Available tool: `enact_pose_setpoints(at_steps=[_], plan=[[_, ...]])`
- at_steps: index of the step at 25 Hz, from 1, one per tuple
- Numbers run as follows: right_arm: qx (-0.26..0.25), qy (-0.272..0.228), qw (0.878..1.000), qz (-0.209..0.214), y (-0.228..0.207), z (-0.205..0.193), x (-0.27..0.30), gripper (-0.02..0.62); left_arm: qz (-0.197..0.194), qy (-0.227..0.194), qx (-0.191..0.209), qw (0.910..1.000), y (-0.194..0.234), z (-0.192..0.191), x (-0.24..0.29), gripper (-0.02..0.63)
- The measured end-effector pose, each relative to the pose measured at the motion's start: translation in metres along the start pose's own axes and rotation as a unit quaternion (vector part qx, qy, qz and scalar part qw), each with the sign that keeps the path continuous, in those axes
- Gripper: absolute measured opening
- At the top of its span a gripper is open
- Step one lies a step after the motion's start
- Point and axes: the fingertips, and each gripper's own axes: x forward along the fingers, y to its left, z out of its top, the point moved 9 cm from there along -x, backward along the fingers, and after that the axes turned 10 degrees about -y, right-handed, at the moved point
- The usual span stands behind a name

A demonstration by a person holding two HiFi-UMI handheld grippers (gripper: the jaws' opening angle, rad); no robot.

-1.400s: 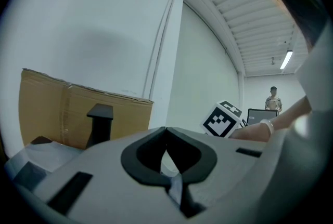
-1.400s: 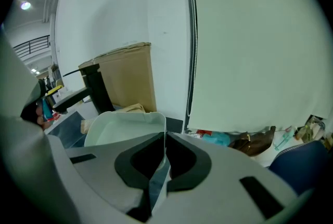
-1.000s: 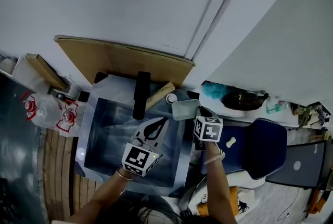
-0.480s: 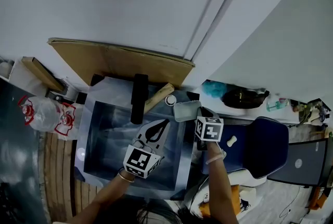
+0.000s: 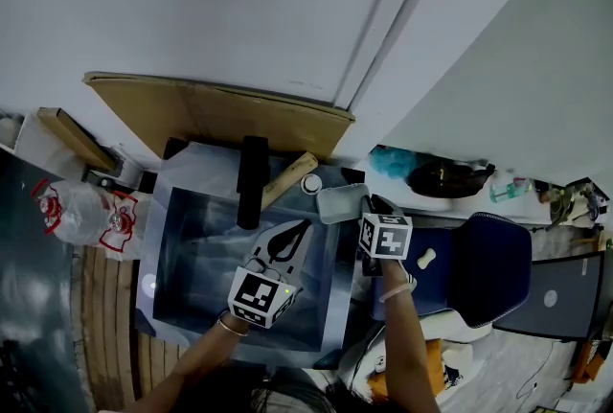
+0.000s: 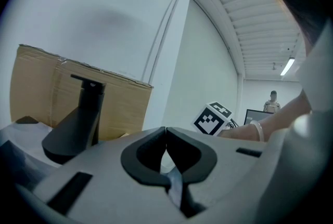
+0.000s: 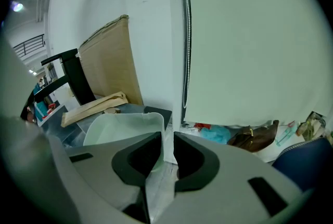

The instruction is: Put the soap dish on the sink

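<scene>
White wall panels behind the sink [image 5: 161, 248], with a brown cardboard sheet [image 5: 220, 114] leaning against them just past the sink's back edge. At the middle of the sink's back deck, a black faucet [image 5: 253, 176], spout reaching out over the basin. Further right on that back deck, a tan paper-wrapped roll [image 5: 290, 175] lying at a slant, and a small round white object [image 5: 311, 183] just beside its end.

At the sink's back right corner, the pale green soap dish [image 5: 340, 203], open side up, held by the right gripper [image 5: 368, 204]: jaws closed onto the dish wall farthest from the basin, that wall pinched between them. Dish base touching the sink rim or just above it: cannot tell.

Over the basin, toward the sink's front right, the left gripper [image 5: 299, 227], jaws pressed together tip to tip with nothing between, pointing toward the sink's back.

Right of the sink, a blue chair [image 5: 488, 267]; left of the sink, a clear plastic bag [image 5: 91, 210] with red print.
</scene>
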Motion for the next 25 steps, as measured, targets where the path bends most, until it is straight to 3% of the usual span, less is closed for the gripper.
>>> enact_pose_setpoints(at_steps=[9,25], plan=[[0.001,-0.038,0.999,-0.007,0.002,0.006,-0.021,0.087,0.003,-0.009,0.009,0.9999,-0.010,0.009,-0.006,0.009],[0.023,-0.099,0.995,0.016,0.025,0.005,-0.097,0.080,0.003,-0.032,0.033,0.9989,-0.049,0.032,-0.042,0.009]])
